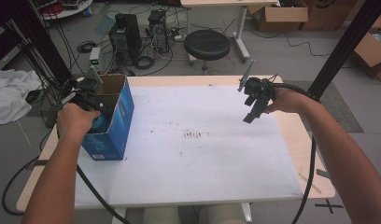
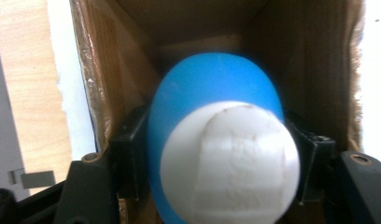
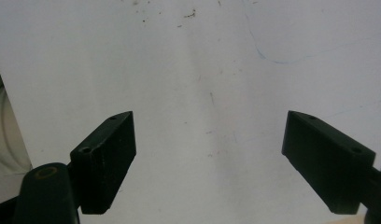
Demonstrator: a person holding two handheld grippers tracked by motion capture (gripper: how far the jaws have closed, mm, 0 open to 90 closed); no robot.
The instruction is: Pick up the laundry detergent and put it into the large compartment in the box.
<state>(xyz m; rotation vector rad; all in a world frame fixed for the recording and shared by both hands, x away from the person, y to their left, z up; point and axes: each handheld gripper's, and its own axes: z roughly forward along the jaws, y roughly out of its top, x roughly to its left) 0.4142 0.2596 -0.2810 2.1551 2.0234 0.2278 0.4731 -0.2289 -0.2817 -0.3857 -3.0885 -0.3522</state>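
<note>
The left tongs (image 2: 216, 154) pinched a smooth blue-and-white bottle (image 2: 216, 140) by its sides inside the box (image 1: 115, 116); it looked light and slippery. The right tongs (image 3: 226, 158) were spread wide.

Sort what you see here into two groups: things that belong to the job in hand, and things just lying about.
Job in hand:
- blue and white object, between the left gripper jaws
- blue cardboard box, open, with the object inside it

Lying about:
- right gripper, open over the white table sheet
- black stool
- white cloth
- computer towers
</note>
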